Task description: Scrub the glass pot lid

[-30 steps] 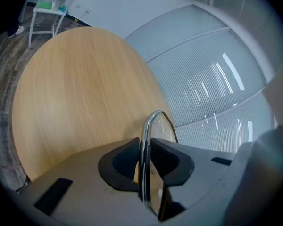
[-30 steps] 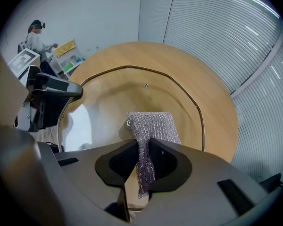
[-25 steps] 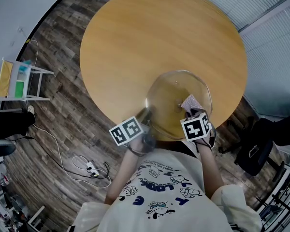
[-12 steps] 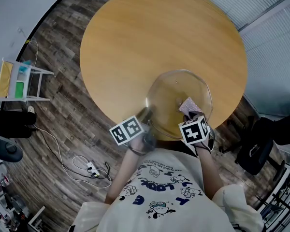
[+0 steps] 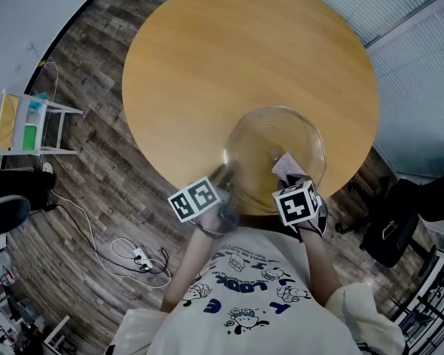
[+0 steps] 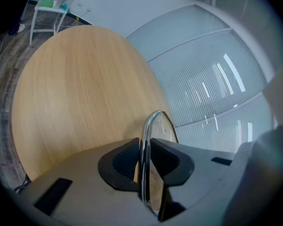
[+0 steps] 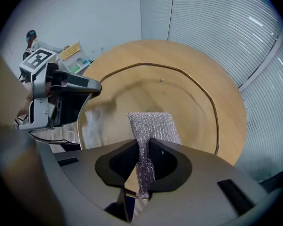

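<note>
Inspection of my left gripper (image 6: 144, 150) and right gripper (image 7: 144, 157): the bodies are grey matt plastic, and the pads (image 6: 124, 160) are black with a fine ribbed texture. The glass pot lid (image 5: 263, 143) is clear, glossy glass bound by a polished, mirror-bright metal rim. The scrubbing cloth (image 7: 153, 126) is a silvery knitted mesh, rough and faintly glittering. The tabletop (image 5: 237, 58) is light wood grain, smooth, with a low satin sheen. The floor (image 5: 96, 176) is dark, weathered-looking wood plank, matt.

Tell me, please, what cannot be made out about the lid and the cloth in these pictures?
- Left gripper view: lid, clamped by the left gripper, shows edge-on only; its body cuts off the rest.
- Right gripper view: whether the cloth in the right gripper touches the glass is unclear.
- Head view: marker cubes hide both grippers' jaws.
</note>
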`<state>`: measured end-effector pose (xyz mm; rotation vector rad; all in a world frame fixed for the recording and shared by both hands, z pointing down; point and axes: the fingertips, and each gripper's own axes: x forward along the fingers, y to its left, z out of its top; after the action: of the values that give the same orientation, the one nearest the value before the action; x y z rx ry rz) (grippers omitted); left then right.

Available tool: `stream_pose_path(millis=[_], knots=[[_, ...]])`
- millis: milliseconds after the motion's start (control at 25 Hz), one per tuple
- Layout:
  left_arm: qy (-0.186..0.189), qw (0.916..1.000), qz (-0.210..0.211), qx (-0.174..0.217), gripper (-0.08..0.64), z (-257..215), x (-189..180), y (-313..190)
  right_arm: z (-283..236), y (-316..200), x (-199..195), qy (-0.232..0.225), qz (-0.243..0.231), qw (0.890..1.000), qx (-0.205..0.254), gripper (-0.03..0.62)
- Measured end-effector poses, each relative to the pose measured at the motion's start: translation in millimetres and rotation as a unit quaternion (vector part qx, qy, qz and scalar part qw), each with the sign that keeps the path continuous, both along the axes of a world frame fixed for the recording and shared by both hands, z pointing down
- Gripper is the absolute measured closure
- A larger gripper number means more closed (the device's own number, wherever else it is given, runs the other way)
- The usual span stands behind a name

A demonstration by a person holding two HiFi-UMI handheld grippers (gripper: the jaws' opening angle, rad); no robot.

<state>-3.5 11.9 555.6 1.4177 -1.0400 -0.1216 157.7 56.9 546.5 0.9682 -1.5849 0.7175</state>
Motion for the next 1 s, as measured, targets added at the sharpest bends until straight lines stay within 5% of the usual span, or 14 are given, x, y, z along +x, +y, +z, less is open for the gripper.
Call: stream_pose_path(millis=[1000], knots=[[0.001,1.0,0.0,-0.001,0.486,0,0,-4,-3,16,-31,-0.058,-0.009,0.998,-0.035,0.517]])
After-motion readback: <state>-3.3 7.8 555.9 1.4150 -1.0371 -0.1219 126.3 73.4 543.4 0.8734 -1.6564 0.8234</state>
